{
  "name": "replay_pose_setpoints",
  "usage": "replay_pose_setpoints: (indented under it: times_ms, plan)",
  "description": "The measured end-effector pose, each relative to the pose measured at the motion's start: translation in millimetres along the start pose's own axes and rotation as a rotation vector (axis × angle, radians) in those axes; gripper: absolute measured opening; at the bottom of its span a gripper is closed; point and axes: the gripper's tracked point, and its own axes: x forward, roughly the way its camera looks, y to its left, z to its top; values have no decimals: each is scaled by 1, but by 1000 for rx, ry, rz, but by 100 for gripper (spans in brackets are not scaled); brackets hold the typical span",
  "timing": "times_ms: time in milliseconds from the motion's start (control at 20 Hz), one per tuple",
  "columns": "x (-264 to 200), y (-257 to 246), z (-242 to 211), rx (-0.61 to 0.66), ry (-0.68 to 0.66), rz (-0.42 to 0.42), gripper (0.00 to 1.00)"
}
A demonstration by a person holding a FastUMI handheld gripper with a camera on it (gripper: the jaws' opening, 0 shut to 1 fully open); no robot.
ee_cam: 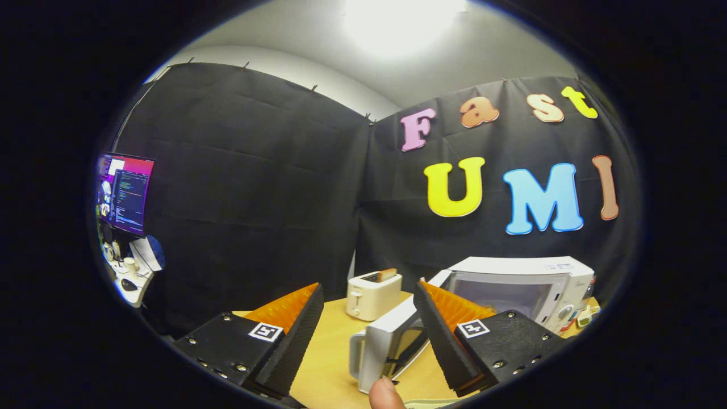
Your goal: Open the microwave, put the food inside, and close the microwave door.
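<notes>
Gripper (366, 335) fingers stand wide apart and hold nothing, poised over the wooden table (326, 363); the microwave (528, 289) sits just beyond them with its door (392, 346) swung open toward the fingers, presumably for loading, and no food identifiable apart from a toaster (374, 294) behind.

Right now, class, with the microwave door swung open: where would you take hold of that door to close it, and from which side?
Grip the vertical handle at the free edge of the open door, coming from the toaster side. It stands off the door as a bar, so the open fingers could likely straddle it. A fingertip sits near the door's lower corner.
</notes>
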Motion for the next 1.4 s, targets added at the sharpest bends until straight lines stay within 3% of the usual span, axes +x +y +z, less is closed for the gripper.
replay_pose_setpoints:
  times_ms: [100, 200, 350, 450, 550, 850, 1000, 1050, 1100, 1400]
  plan:
    - [8, 24, -14, 14, 30, 51, 94]
    - [24, 33, -30, -9, 64, 51, 81]
    - [38, 38, -54, -24, 110, 45, 50]
    - [48, 42, -69, -34, 139, 41, 45]
    - [48, 39, -85, -28, 183, 32, 27]
    - [54, 11, -121, -2, 258, -42, 27]
    - [38, -2, -121, -3, 258, -75, 19]
    - [33, -6, -117, 9, 249, -90, 8]
    - [31, -14, -122, 16, 253, -105, 5]
    - [4, -75, -126, 31, 262, -232, 5]
